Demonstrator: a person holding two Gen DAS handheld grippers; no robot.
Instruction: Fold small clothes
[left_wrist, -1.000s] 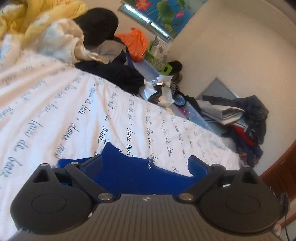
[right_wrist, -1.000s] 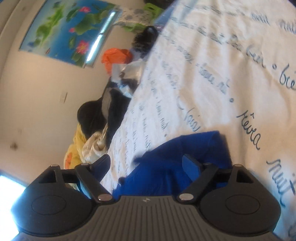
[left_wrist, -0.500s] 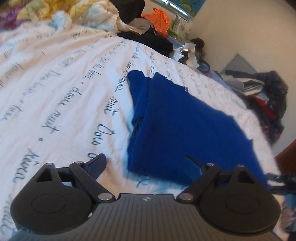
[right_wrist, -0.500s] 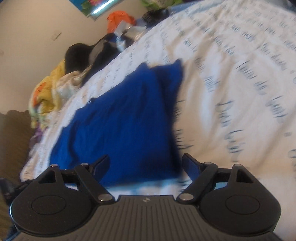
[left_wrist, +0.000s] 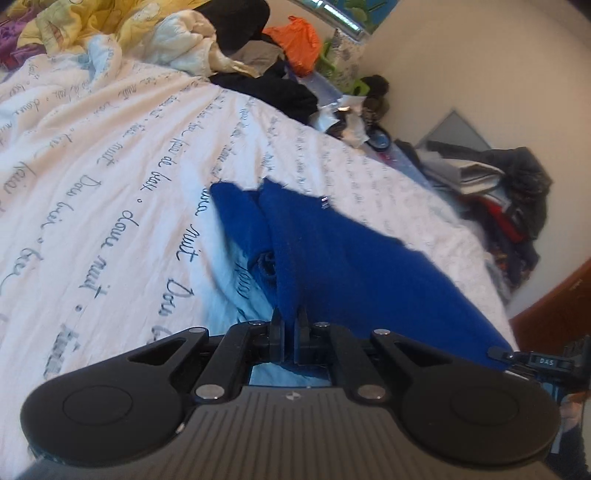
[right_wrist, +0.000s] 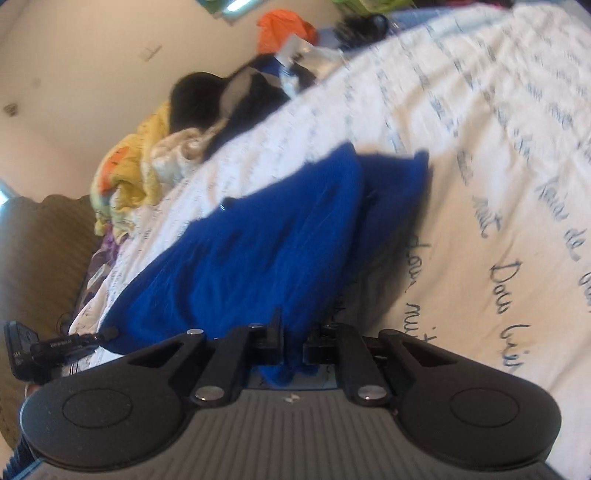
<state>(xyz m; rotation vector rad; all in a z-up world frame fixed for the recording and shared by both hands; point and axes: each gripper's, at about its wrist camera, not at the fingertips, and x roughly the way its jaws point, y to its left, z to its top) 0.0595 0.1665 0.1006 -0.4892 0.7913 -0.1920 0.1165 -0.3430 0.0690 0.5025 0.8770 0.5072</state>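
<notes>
while pinched shut: left gripper (left_wrist: 290, 325) and right gripper (right_wrist: 293, 334), two on one blue garment (left_wrist: 343, 266).

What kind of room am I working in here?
Most likely a bedroom. The blue garment lies on a bed covered by a white duvet printed with cursive script, a crumpled yellow blanket is bunched at its far end, and clothes are heaped by the wall.

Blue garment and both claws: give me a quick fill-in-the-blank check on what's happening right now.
1. The left claw is ___ on the blue garment.
2. The right claw pinches fabric of the colour ___.
3. The garment lies on a white bedsheet printed with ___.

Missing words: shut; blue; handwriting
</notes>
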